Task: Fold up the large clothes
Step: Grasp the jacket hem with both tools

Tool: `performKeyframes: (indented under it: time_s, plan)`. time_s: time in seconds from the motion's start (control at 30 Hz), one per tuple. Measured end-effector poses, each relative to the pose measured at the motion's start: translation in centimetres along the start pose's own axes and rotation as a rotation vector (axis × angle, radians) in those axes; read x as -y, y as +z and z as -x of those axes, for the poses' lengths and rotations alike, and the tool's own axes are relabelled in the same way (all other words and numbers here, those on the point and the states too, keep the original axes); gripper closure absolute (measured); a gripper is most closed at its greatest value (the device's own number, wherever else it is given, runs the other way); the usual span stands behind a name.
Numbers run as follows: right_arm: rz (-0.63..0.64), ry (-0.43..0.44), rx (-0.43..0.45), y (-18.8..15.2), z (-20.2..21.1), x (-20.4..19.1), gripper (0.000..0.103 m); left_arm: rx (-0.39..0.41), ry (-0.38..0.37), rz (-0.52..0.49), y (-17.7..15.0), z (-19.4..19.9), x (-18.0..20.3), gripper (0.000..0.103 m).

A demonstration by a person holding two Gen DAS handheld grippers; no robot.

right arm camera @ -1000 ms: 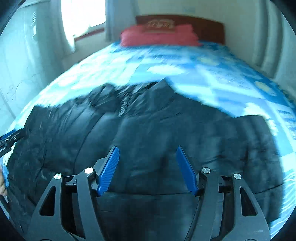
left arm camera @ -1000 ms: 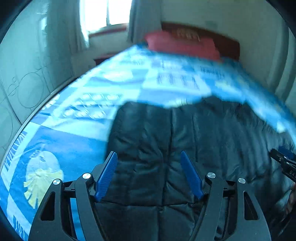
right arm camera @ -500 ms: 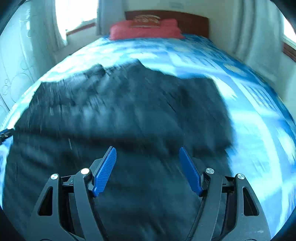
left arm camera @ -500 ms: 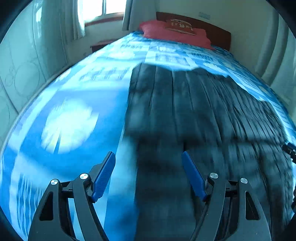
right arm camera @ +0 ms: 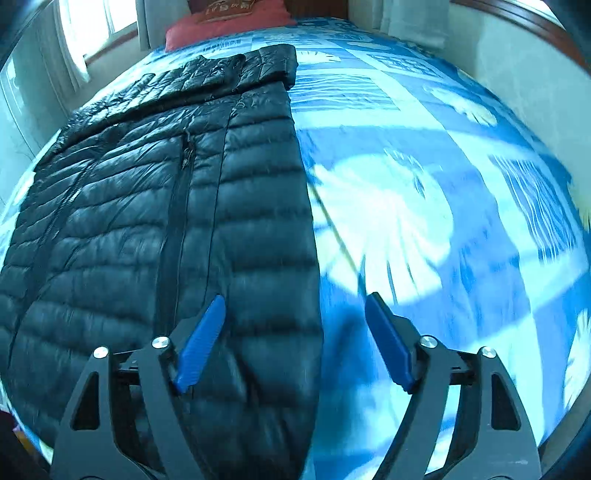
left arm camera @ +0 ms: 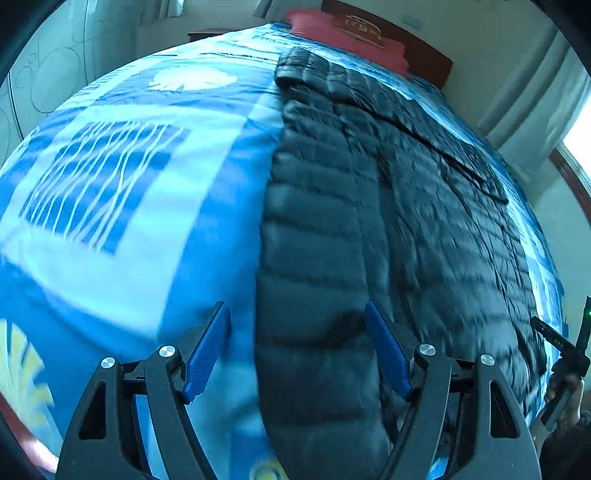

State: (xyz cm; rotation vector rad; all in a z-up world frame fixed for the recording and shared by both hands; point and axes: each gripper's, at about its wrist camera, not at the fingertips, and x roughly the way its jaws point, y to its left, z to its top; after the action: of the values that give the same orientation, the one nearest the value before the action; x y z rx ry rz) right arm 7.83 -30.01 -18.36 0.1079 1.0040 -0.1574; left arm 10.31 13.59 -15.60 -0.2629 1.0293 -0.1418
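Left wrist view. Item: black quilted down jacket (left arm camera: pixel 388 229), lying flat on the blue-and-white patterned bedspread (left arm camera: pixel 122 192), its length running toward the red pillow (left arm camera: pixel 332 33) and dark wooden headboard (left arm camera: pixel 428 55). Change since a second ago: the view then sat over the middle of the jacket; it now sits over the jacket's left edge near the hem, with bare bedspread filling the left half. Left gripper (left arm camera: pixel 299 350): blue pads spread wide, nothing between them but air, the jacket's edge lying below the gap; pointed steeply down at the bed. The other handheld gripper shows at the far right margin, well apart.

Right wrist view. Item: same jacket (right arm camera: pixel 155 229), zip line and collar end visible, sleeve folded across the far end near the pillow (right arm camera: pixel 229 22). Change: the view has swung from the jacket's centre to its right edge; the bedspread (right arm camera: pixel 424 206) fills the right half. Right gripper (right arm camera: pixel 295 339): jaws have just been opening wider, empty, straddling the right edge from above; tilted steeply downward.

Judgement: both hands have parted to opposite side edges near the hem, which suggests the next grasp is one edge each, ready for a fold; no cloth is pinched yet.
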Motion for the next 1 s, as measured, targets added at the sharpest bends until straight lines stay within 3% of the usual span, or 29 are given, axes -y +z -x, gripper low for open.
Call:
performKeyframes:
  time_s: [0.07,0.13,0.27,0.37,0.47,0.5,0.63,0.87,0.9,1.0]
  plan:
    - [-0.029,0.021,0.006,-0.9,0.4,0.6,0.025,0.006,-0.015,0.000,-0.6,0.2,0.4,0.029]
    - [-0.073,0.063,-0.010,-1.5,0.4,0.9,0.025,-0.007,-0.078,0.030,-1.4,0.2,0.6,0.029]
    - [-0.091,0.136,-0.028,-3.0,1.2,0.8,0.026,0.006,-0.098,0.043,-2.2,0.5,0.8,0.029]
    - [-0.064,0.164,-0.031,-3.9,1.8,0.1,0.038,0.003,-0.156,0.069,-2.6,0.8,0.6,0.030]
    - [-0.037,0.168,-0.014,-4.3,2.3,-0.6,0.051,0.012,-0.179,0.097,-3.0,0.8,0.3,0.048]
    - [-0.035,0.178,-0.011,-4.3,2.4,-0.8,0.060,0.016,-0.183,0.110,-3.2,0.8,0.2,0.055]
    - [-0.035,0.208,0.007,-4.3,3.0,-1.2,0.081,0.026,-0.206,0.138,-3.6,1.2,-0.2,0.068]
    - [-0.098,0.271,0.021,-4.4,3.8,-0.2,0.091,0.033,-0.198,0.119,-4.1,1.4,0.1,0.071]
    - [-0.100,0.278,0.026,-4.4,4.1,-0.2,0.091,0.042,-0.205,0.125,-4.1,1.6,0.0,0.081]
    - [-0.108,0.299,0.038,-4.3,5.0,0.0,0.092,0.067,-0.211,0.123,-4.0,2.5,0.0,0.088]
